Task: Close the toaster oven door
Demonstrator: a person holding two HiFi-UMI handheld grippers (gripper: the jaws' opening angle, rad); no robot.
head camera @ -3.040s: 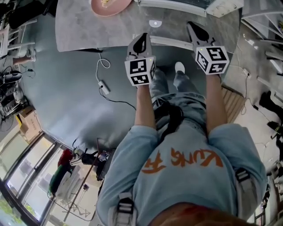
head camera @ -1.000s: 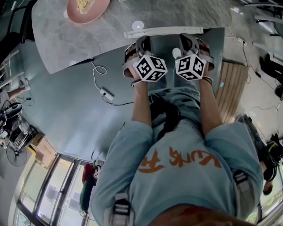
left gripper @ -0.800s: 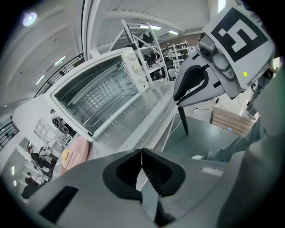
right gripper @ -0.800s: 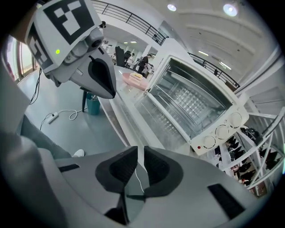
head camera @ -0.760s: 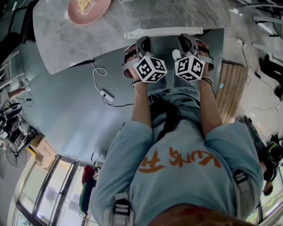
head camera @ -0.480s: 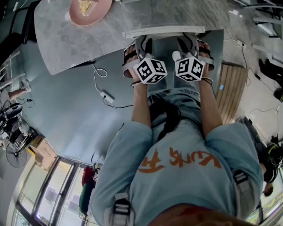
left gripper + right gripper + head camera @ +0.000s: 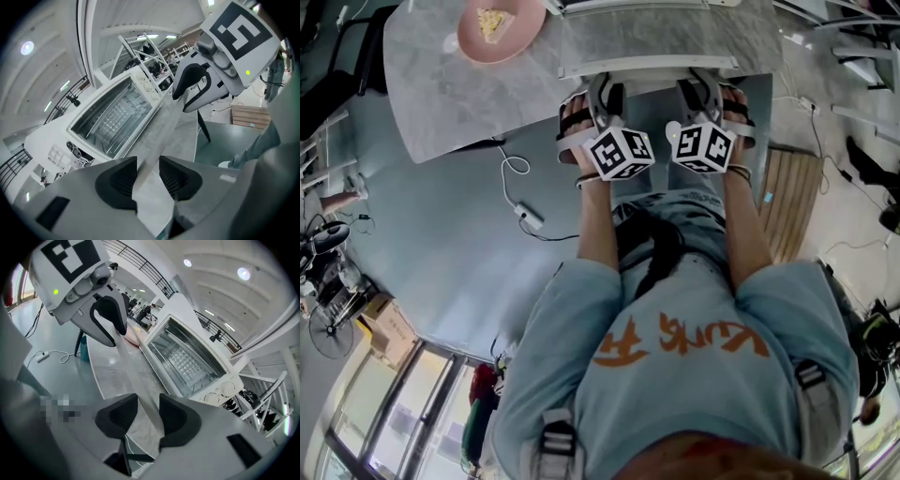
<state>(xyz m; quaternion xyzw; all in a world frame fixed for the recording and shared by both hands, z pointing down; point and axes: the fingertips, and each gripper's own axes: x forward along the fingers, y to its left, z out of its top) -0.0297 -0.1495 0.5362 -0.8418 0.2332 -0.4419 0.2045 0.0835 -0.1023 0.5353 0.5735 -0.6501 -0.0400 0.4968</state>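
The white toaster oven (image 7: 112,117) (image 7: 187,357) stands open, its wire rack showing. Its door sticks out toward me, and the white handle bar (image 7: 647,66) lies along the door's front edge. The thin grey door edge (image 7: 164,131) (image 7: 136,376) runs between the jaws of both grippers. My left gripper (image 7: 602,86) (image 7: 147,176) is opening, with gaps either side of the edge. My right gripper (image 7: 705,82) (image 7: 143,416) is closing around the edge, which lies near one pad, not clamped. Each gripper appears in the other's view: right (image 7: 192,89), left (image 7: 110,319).
A pink plate (image 7: 497,23) with food sits on the marble table (image 7: 441,94), left of the oven. On the floor lie a white cable with a power adapter (image 7: 525,214) and a wooden slatted board (image 7: 787,197). My legs stand just below the table's edge.
Since three seconds ago both grippers have drawn closer together and reached the door's handle bar. Over the last second they hold almost the same place there.
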